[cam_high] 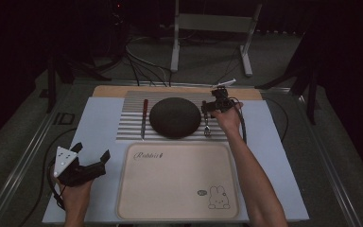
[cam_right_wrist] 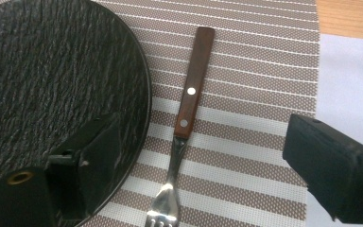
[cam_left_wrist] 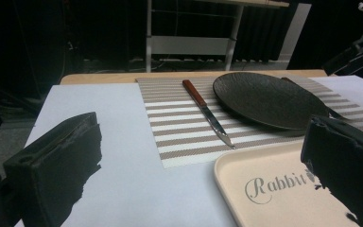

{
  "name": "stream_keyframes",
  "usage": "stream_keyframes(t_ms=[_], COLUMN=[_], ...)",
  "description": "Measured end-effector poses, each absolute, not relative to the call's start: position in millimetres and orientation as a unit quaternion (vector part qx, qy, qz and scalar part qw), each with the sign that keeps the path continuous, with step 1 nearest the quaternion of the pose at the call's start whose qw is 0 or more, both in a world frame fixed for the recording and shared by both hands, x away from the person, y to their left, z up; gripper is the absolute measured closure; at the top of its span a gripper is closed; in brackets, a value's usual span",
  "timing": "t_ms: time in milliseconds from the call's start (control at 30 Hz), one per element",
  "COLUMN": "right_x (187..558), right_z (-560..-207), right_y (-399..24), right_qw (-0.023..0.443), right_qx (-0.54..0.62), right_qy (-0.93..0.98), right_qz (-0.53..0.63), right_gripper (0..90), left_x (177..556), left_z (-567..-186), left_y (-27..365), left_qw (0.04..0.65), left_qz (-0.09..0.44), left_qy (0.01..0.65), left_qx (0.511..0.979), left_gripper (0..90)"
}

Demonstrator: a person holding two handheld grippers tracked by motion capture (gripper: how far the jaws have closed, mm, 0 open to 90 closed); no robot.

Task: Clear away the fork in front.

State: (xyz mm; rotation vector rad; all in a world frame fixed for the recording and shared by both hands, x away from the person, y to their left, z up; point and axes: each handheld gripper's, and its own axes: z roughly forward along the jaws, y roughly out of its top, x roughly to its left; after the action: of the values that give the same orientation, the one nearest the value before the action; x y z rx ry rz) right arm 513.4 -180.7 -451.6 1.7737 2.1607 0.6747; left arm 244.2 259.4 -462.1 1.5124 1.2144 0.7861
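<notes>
A dark round plate (cam_high: 175, 117) lies on a striped placemat (cam_high: 131, 128). Left of it rests a knife (cam_high: 144, 118) with a reddish wooden handle, and right of it a wooden-handled fork (cam_high: 207, 124). My right gripper (cam_high: 215, 108) hovers over the fork's handle end, pointing down. In the right gripper view its jaws stand open on either side of the fork (cam_right_wrist: 186, 109), not touching it, with one jaw over the plate's rim (cam_right_wrist: 137, 94). My left gripper (cam_high: 92, 151) rests open and empty at the front left, facing the knife (cam_left_wrist: 208, 113) and plate (cam_left_wrist: 269, 99).
A beige tray (cam_high: 177, 182) marked "Rabbit", with a bunny drawing, lies in front of the placemat on a white sheet (cam_high: 99, 123). A metal stand (cam_high: 212, 23) and cables sit on the floor beyond the table's far edge.
</notes>
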Motion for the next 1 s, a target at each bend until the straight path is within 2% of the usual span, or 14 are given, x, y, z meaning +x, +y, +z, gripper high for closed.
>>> stream_keyframes(t_ms=[133, 300, 500, 867, 1000], right_x=[515.6, 517.8, 521.7, 528.1, 530.5], right_z=[-456.5, -461.4, -469.9, -486.1, -489.0], right_y=[-177.7, -175.9, -172.7, -163.3, -160.2], right_qw=[0.127, 0.122, 0.121, 0.115, 0.108], right_qx=[0.606, 0.607, 0.612, 0.621, 0.623], right_qy=[0.751, 0.752, 0.752, 0.753, 0.754], right_qz=[0.229, 0.226, 0.213, 0.185, 0.178], right_gripper=[22.8, 28.0, 39.1, 65.1, 71.2], left_x=[243.5, 243.7, 243.6, 242.5, 242.5], left_z=[-462.1, -462.3, -462.3, -462.1, -462.1], left_y=[261.0, 260.8, 260.4, 262.6, 262.8], left_qw=[0.503, 0.503, 0.503, 0.506, 0.508], left_qz=[0.324, 0.324, 0.323, 0.321, 0.321], left_qy=[0.505, 0.506, 0.506, 0.509, 0.509], left_qx=[0.622, 0.622, 0.622, 0.618, 0.617], left_gripper=[0.0, 0.0, 0.0, 0.0, 0.0])
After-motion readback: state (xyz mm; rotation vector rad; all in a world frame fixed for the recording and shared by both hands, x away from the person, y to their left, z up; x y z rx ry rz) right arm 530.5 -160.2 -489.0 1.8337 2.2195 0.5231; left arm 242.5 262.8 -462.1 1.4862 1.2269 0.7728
